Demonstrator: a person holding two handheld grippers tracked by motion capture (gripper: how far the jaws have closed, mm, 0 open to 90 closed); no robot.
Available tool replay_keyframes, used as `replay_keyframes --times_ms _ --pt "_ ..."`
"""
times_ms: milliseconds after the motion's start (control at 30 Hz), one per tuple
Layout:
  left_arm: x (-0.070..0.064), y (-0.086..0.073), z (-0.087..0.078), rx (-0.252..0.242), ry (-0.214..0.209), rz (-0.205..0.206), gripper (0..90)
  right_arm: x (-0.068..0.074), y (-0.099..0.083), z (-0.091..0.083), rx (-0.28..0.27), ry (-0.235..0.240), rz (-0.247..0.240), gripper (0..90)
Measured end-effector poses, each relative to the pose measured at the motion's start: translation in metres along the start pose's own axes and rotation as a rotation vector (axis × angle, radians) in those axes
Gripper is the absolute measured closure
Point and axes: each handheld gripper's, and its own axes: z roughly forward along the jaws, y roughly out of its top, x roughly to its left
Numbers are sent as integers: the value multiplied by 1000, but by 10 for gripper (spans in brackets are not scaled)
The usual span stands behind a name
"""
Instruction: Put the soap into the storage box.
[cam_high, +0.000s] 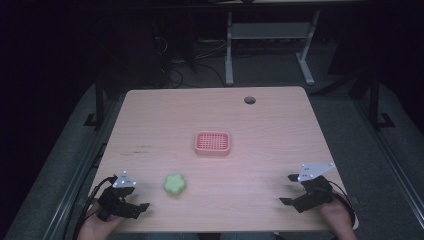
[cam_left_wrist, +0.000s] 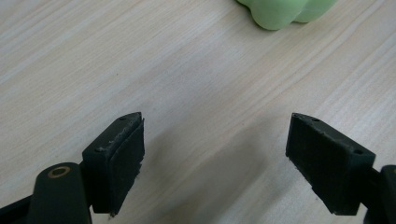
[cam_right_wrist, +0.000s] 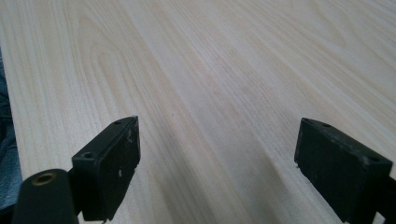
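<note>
A lumpy green soft object (cam_high: 175, 184) lies on the wooden table (cam_high: 165, 125) near the front, left of centre; its lower edge shows as a green object (cam_left_wrist: 285, 11) at the top of the left gripper view. A pink ridged tray (cam_high: 212, 143) sits mid-table. My left gripper (cam_high: 138, 200) rests low at the front left corner, open, with bare wood between its fingers (cam_left_wrist: 116, 158). My right gripper (cam_high: 289, 189) is at the front right, open too, with nothing between its fingers (cam_right_wrist: 109, 163).
A round cable hole (cam_high: 249, 100) sits near the table's far right edge. Beyond the table stand a white desk frame (cam_high: 270, 35) and cables on a dark floor. Grey floor borders both sides.
</note>
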Motion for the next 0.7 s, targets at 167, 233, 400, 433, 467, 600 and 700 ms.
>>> replay_keyframes --times_ms 167,233,400,433,467,600,700 --pt "-1 3 0 -13 -7 -8 194 -1 0 0 -4 0 2 137" --pt "-3 3 -1 -18 -6 -7 194 0 0 0 -1 -1 4 138" --pt "-8 6 -4 -34 -13 -2 193 1 0 -1 -4 -3 3 138" --pt "-11 9 -4 -37 -16 4 193 1 0 -2 -3 -5 4 138" --pt "-12 11 -5 -33 -12 20 193 1 -1 -2 -5 -7 6 138" --pt "-17 19 -7 -43 -16 33 191 1 -1 -3 -5 -8 10 138" --pt "-18 22 -7 -39 -20 41 189 1 -1 -3 -4 -10 10 138"
